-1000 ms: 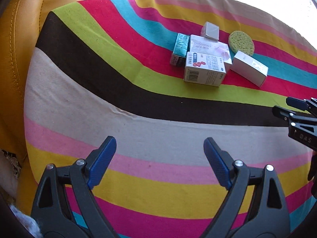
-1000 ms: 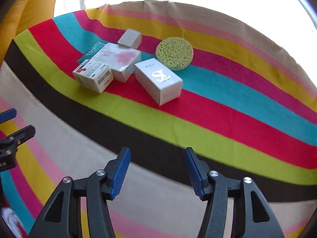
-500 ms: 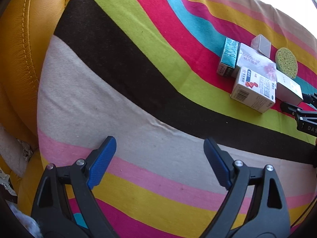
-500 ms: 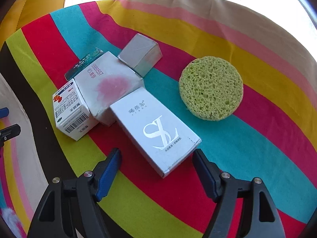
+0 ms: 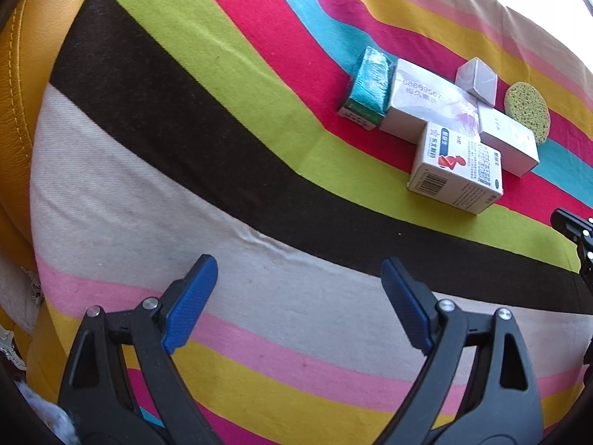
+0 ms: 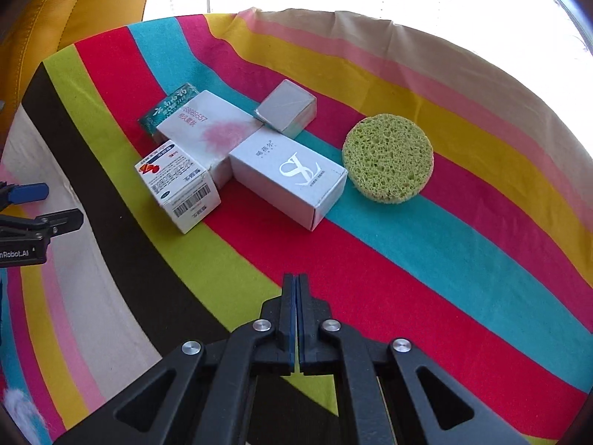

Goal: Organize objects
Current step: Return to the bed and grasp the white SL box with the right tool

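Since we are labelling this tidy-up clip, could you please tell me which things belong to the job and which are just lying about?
Job:
green sponge
silver-logo box
pink-stained box
barcode box
grey box
teal packet

Just there:
striped cloth
yellow leather seat

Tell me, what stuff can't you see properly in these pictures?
- Teal box: right wrist view, mostly hidden behind the white box with the pink patch.
- Right gripper: left wrist view, cut off by the picture's right edge; only a black tip shows.
- Left gripper: right wrist view, cut off by the left edge.
- Small print on the barcode box: too tiny to read in either view.
- Beyond the striped cloth: washed out by bright light.
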`<action>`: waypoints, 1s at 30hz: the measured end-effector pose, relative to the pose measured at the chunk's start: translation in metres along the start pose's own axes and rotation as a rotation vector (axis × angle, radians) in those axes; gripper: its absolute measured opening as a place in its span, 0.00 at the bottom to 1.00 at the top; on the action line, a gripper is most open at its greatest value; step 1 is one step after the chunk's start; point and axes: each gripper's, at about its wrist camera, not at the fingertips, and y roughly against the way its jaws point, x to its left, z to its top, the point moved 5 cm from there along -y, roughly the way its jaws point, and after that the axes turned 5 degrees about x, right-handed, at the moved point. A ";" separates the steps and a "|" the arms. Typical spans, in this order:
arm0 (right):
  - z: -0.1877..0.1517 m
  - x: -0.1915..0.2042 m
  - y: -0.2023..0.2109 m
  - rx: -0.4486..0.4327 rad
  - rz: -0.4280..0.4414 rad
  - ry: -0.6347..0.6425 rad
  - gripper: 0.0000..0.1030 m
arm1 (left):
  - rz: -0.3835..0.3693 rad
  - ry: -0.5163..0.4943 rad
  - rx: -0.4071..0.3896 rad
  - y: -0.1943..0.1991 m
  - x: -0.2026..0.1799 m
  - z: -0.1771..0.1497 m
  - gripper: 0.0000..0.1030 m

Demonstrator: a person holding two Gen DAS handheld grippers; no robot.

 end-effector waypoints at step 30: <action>0.045 -0.002 -0.058 0.012 0.087 0.355 0.43 | -0.360 0.349 0.098 -0.025 -0.073 0.036 0.89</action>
